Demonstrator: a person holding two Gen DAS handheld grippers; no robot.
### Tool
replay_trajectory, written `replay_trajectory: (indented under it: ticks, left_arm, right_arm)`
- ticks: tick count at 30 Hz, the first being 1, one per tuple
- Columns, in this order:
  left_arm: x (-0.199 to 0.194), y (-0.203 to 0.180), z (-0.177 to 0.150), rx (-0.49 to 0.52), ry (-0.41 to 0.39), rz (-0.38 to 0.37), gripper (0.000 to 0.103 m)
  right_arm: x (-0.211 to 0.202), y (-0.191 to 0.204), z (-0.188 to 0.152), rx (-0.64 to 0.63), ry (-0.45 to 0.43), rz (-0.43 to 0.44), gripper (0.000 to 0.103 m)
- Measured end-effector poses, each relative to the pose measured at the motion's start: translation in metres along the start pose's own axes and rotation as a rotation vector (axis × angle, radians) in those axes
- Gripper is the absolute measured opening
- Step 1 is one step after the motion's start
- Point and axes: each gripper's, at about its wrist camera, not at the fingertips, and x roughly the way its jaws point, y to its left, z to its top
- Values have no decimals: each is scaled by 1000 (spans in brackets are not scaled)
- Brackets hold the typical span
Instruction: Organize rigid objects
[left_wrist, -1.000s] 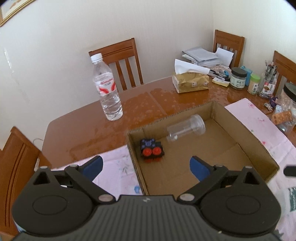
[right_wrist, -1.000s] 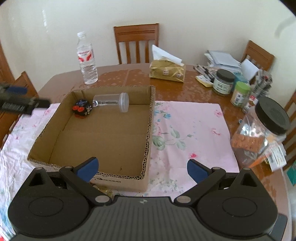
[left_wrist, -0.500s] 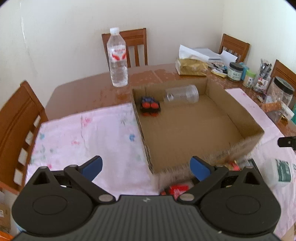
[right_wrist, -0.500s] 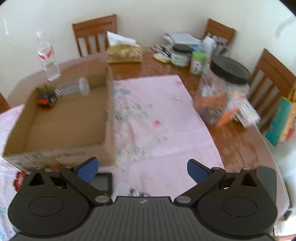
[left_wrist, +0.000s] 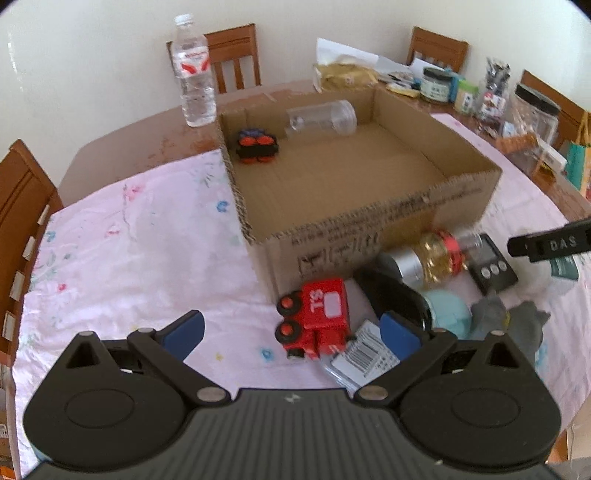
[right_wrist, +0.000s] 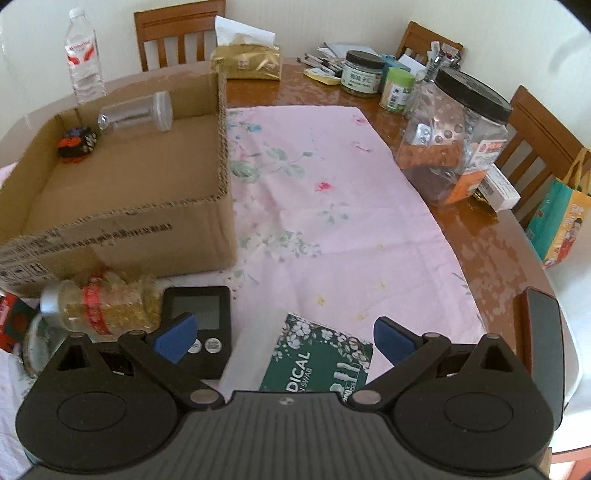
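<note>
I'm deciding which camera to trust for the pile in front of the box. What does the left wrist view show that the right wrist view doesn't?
Only the left wrist view shows the whole red toy truck, a grey cloth item and a barcoded packet. Only the right wrist view shows the green swab box clearly. Both show the cardboard box, the clear container inside it, the yellow-filled bottle and the black timer.
</note>
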Motion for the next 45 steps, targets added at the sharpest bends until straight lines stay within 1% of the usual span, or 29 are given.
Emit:
replay_trajectory:
  ticks: [5, 8, 14, 16, 19, 23, 30, 33, 36, 39, 45]
  left_arm:
    - [7, -6, -4, 21, 38, -27, 101]
    - [13, -6, -4, 17, 49, -25, 101]
    - [24, 2, 0, -26, 64, -17, 101]
    - [29, 4, 2, -38, 67, -14, 101]
    - [36, 9, 5, -68, 74, -13, 101]
    - [48, 13, 6, -95, 88, -21, 101]
    - [55, 21, 2, -106, 117, 26, 101]
    - [56, 32, -5, -109, 135, 56, 102]
    - [55, 44, -9, -131, 135, 35, 102]
    - [55, 46, -10, -119, 125, 22, 103]
    - [55, 44, -11, -125, 109, 23, 103]
  right_arm:
    - [1, -12, -9, 14, 21, -28, 103]
    - [0, -22, -15, 37, 38, -7, 103]
    - [7, -27, -34, -31, 88, 5, 103]
    - [9, -30, -38, -28, 94, 15, 103]
    - [11, -34, -39, -6, 107, 37, 103]
    - [13, -32, -37, -8, 107, 43, 103]
    - [15, -34, -33, -10, 116, 63, 103]
    - [16, -36, -33, -9, 118, 77, 103]
    - [17, -36, -33, -14, 113, 87, 103]
    - [18, -36, -33, -26, 103, 96, 103]
    - [16, -38, -41, -64, 31, 122, 103]
